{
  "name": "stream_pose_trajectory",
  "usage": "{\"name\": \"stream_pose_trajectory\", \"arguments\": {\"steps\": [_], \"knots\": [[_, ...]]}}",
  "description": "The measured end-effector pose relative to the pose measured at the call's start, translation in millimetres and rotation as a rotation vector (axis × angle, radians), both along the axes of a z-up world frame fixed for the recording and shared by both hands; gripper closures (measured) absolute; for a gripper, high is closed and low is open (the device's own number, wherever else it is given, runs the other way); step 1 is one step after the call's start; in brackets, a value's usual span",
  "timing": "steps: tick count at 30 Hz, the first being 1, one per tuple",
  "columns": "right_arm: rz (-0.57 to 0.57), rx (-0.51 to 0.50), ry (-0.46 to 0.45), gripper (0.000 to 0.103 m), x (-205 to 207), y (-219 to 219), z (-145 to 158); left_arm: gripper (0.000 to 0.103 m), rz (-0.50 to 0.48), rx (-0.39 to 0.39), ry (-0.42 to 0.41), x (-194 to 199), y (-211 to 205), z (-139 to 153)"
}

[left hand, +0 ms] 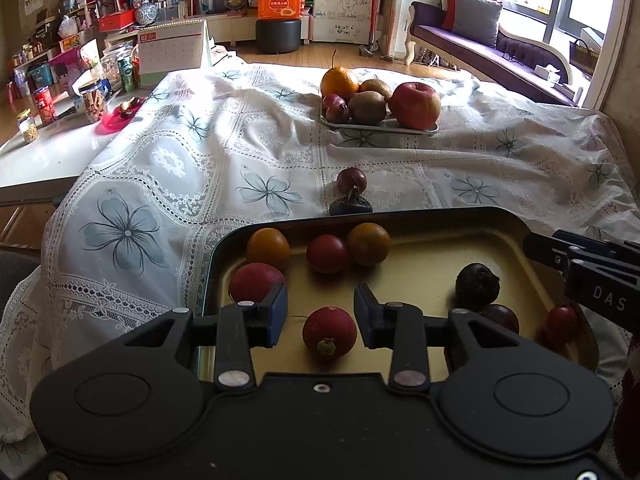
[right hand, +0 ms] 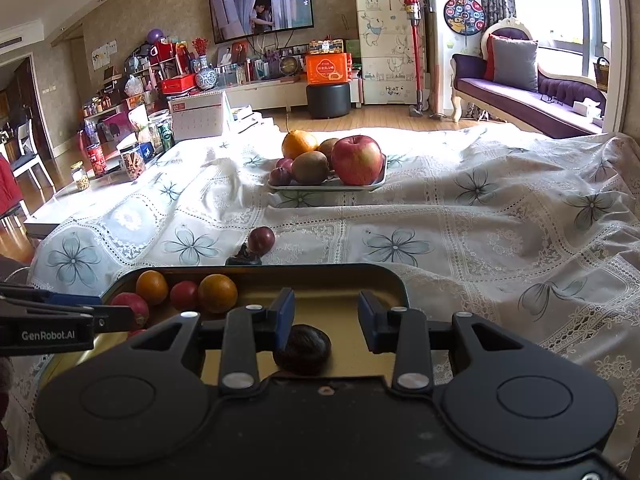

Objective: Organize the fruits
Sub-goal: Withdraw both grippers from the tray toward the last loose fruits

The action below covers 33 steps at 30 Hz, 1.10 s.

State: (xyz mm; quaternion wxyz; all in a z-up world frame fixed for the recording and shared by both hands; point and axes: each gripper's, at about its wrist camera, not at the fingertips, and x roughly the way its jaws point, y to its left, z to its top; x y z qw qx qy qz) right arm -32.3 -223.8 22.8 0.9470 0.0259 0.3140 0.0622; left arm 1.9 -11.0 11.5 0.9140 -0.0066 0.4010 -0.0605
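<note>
Both tongs are over the dark tray (left hand: pixel 508 220) with the yellow floor, at the near edge of the desk (left hand: pixel 200 152) under its white flowered cloth. The left tongs (left hand: pixel 320 312) stand wide open and hold nothing; a red fruit (left hand: pixel 329 332) lies on the tray floor right between the two blue pads, touching neither. Left of that fruit, against the tray's left wall, sits a pinkish red one (left hand: pixel 254 282), and along the far wall of the tray run an orange (left hand: pixel 267 248), a small red fruit (left hand: pixel 327 253) and a second orange (left hand: pixel 368 243).

The right tongs (right hand: pixel 326 316) are spread open too, gripping nothing. A dark, wrinkled fruit (right hand: pixel 304 350) lies on the tray just under its left pad, whether touching I cannot tell. From the left view two more small fruits show at the tray's right end: a dark purple one (left hand: pixel 502 316) and a red one (left hand: pixel 560 320).

Beyond the tray's far wall, on the cloth, lies a purple fruit (left hand: pixel 351 180) with a small dark lump (left hand: pixel 350 206) just before it. Farther back from the tray stands a white plate (right hand: pixel 328 188) with a big red apple (right hand: pixel 357 159), two kiwis (right hand: pixel 310 167), an orange with a stem (right hand: pixel 300 143) and small purple fruits (right hand: pixel 280 175).
</note>
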Motion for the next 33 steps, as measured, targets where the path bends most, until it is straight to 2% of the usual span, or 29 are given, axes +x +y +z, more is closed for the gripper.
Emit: {"name": "stream_pose_trajectory", "arguments": {"steps": [24, 33], "knots": [[-0.009, 0.008, 0.007, 0.066, 3, 0, 0, 0.058, 0.02, 0.0, 0.005, 5, 5, -2], [0.001, 0.057, 0.03, 0.066, 34, 4, 13, 0.058, 0.062, -0.006, -0.016, 27, 21, 9]]}}
